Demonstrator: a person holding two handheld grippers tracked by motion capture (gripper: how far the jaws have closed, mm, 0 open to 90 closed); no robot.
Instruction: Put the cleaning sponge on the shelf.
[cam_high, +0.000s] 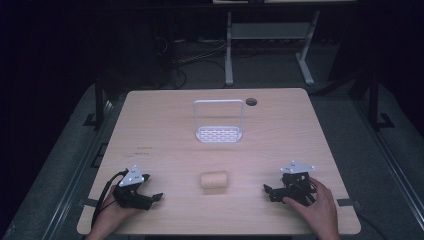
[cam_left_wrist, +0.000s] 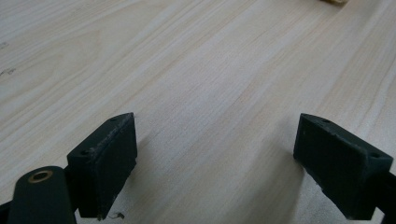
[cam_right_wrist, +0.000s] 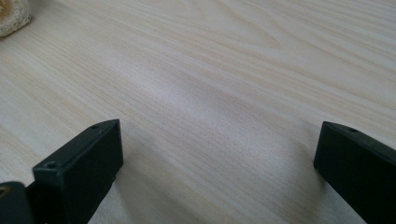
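A pale tan roll-shaped object (cam_high: 214, 180) lies on its side near the front middle of the light wood table (cam_high: 165, 125). Its edge peeks in at the top of the left gripper view (cam_left_wrist: 334, 2) and at the top left corner of the right gripper view (cam_right_wrist: 13, 17). My left gripper (cam_high: 156, 197) rests on the table to the roll's left, held by a hand, jaws wide apart over bare wood (cam_left_wrist: 215, 140). My right gripper (cam_high: 267, 190) rests to the roll's right, also open with nothing between its jaws (cam_right_wrist: 217, 149).
A white wire rack (cam_high: 219, 122) with a tall loop handle stands at the table's middle back. A round cable hole (cam_high: 251, 101) sits near the far edge. Beyond the table are a dark floor, cables and the legs of another desk (cam_high: 270, 45).
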